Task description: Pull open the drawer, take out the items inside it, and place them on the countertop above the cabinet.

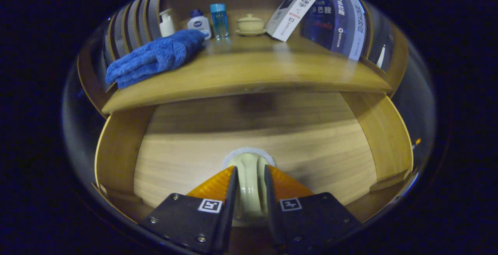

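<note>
Gripper (249, 187) clamped on a pale ceramic cup (249, 177), both fingers (229, 192) pressing its sides, cup upright or slightly tipped between them, its rim facing forward. Held inside the open wooden drawer (116, 158), low over the drawer floor, roughly midway between the left and right walls. Drawer floor bare around the cup, a soft shadow across its far part.

Above and beyond the drawer, the table (249, 76) of the cabinet, its front edge overhanging the drawer's back. On its left end, a folded blue towel (155, 56), reaching close to the front edge. Behind the towel along the back, in a row from left to right: a white pump bottle (167, 22), a small white bottle with a dark blue cap (199, 22) touching or just beside the towel's end, a clear blue bottle (219, 20), and a pale lidded cup on a saucer (250, 23). Right of that, a white box (293, 12) leaning tilted against upright books (336, 18). More upright spines (134, 23) at the far left, behind the towel.
</note>
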Demonstrator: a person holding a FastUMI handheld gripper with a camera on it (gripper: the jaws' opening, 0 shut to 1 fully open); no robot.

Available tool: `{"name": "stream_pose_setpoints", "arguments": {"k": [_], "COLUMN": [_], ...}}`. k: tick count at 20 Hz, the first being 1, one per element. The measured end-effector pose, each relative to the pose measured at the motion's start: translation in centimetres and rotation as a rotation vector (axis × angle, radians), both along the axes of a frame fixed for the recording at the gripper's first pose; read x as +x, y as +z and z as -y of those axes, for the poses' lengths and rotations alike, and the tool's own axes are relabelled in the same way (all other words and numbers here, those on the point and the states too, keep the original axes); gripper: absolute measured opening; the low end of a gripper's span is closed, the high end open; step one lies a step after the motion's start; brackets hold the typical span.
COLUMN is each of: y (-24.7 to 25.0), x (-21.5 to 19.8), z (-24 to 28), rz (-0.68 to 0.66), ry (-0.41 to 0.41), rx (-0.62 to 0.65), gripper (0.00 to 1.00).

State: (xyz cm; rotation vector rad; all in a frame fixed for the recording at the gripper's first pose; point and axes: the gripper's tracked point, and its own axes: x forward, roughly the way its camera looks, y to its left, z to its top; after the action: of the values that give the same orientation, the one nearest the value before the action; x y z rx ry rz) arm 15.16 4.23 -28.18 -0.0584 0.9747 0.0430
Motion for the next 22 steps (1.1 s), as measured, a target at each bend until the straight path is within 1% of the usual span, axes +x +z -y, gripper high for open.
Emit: {"name": "stream_pose_setpoints", "arguments": {"k": [1, 2, 4, 7, 10, 16, 20, 22], "y": [0.1, -0.1, 0.3, 0.8, 2.8, 9.5, 13.4, 15.1], "x": [0.1, 0.6, 0.4, 0.1, -0.3, -0.6, -0.5, 0.4], "z": [0.0, -0.2, 0.1, 0.0, -0.4, 0.0, 0.3, 0.2], "rz": [0.012, 0.027, 0.027, 0.046, 0.104, 0.274, 0.354, 0.392], "ry": [-0.008, -0.008, -0.009, 0.009, 0.014, 0.009, -0.003, -0.005], "rx": [0.006, 0.021, -0.007, -0.031, -0.018, -0.017, -0.033, -0.030], "gripper": [0.39, 0.31, 0.14, 0.14, 0.14, 0.14, 0.14, 0.14]}}
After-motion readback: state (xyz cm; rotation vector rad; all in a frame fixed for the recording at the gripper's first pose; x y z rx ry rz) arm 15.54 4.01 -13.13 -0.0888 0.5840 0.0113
